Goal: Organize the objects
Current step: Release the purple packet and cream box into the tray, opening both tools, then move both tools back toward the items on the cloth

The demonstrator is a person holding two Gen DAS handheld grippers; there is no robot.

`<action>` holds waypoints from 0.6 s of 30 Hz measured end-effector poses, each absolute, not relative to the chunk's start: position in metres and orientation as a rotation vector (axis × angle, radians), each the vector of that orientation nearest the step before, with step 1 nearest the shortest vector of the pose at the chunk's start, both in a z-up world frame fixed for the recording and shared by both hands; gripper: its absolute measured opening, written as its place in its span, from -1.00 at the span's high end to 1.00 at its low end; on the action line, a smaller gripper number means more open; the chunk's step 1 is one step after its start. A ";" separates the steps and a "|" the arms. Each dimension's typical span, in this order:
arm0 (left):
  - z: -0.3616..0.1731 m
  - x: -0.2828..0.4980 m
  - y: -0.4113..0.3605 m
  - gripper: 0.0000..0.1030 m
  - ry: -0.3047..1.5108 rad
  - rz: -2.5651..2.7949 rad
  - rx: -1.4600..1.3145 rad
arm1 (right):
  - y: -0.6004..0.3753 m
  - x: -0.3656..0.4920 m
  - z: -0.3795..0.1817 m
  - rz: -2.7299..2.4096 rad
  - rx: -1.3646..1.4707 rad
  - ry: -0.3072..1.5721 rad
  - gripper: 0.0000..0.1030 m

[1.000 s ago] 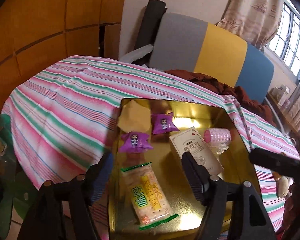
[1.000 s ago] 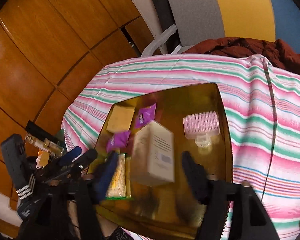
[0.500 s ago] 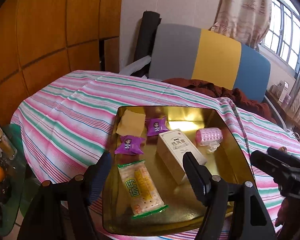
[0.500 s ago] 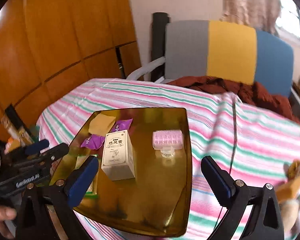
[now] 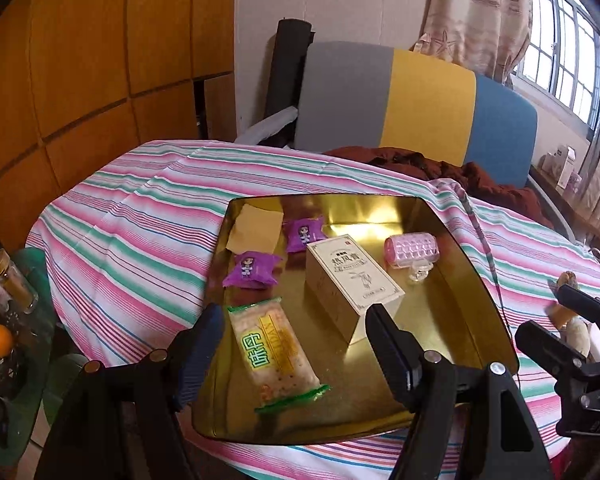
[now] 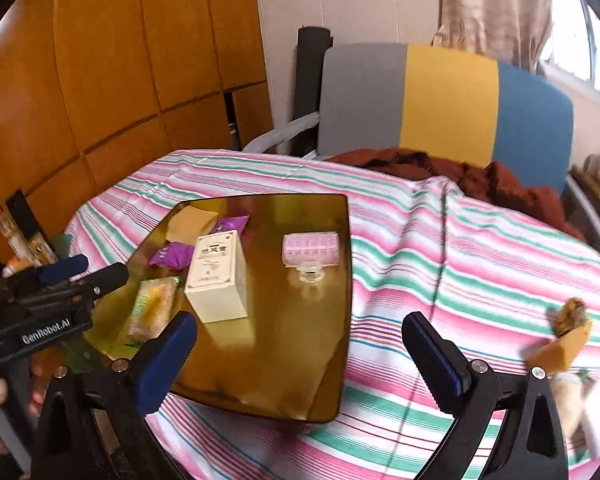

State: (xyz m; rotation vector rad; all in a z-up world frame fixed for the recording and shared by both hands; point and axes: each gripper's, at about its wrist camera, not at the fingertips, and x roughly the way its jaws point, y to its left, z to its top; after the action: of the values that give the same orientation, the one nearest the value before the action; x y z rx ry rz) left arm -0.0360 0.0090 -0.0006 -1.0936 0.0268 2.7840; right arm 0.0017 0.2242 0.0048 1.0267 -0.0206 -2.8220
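Cream box [image 6: 217,276] upright on gold tray [image 6: 300,360], left of right hand-held gripper [image 6: 300,354]; jaws just opened, seemingly empty.

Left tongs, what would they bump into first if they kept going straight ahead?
Probably the green-edged cracker packet lying on the gold tray; it sits right between the open left tongs. Depth is hard to judge.

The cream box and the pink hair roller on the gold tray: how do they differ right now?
The cream box is a printed, flat-sided carton; the pink hair roller is a bumpy cylinder lying on its side. The box is clearly larger than the roller. The box sits mid-tray beside the purple candies; the roller lies nearer the right rim. Both rest on the gold tray, untouched by either gripper.
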 end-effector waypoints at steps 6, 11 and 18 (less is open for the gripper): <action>-0.002 -0.030 0.018 -0.44 0.062 2.782 -1.087 | 0.234 0.009 0.004 -2.832 1.033 -0.092 -0.99; -0.003 -0.026 0.028 -0.44 0.107 2.762 -1.081 | 0.241 0.016 0.000 -2.833 1.047 -0.116 -0.99; -0.003 -0.019 0.047 -0.44 0.191 2.716 -1.052 | 0.258 0.027 -0.006 -2.848 1.068 -0.150 -0.99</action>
State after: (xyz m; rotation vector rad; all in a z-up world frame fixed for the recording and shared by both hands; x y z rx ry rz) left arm -0.0191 0.0471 -0.0027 -1.0523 0.1912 2.7157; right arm 0.0268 0.2578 -0.0065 1.0682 -0.1502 -2.8480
